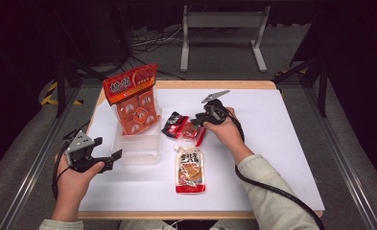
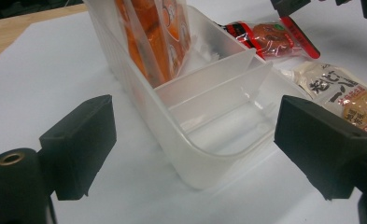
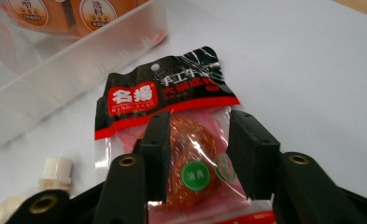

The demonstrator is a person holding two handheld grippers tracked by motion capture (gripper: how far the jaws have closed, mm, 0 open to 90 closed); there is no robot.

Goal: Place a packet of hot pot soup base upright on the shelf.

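A red and black snack packet [image 1: 181, 127] lies flat on the white table cover. My right gripper [image 1: 198, 120] is down over its near end. In the right gripper view the black jaws of that gripper [image 3: 200, 140] stand apart on either side of the packet's [image 3: 167, 93] bulging middle, and the pads do not squeeze it. My left gripper [image 1: 107, 153] is open at the near left end of a clear divided bin [image 1: 137, 148]. Its jaws [image 2: 200, 140] flank the bin's rounded end [image 2: 209, 116] without touching it. A tall orange bag [image 1: 134, 98] stands upright in the bin's far compartment.
A beige spouted pouch [image 1: 190, 170] with a white cap [image 3: 56, 172] lies in front of the bin and the packet. The bin's two near compartments [image 2: 228, 130] hold nothing. The wooden table edge [image 1: 200, 85] runs along the far side.
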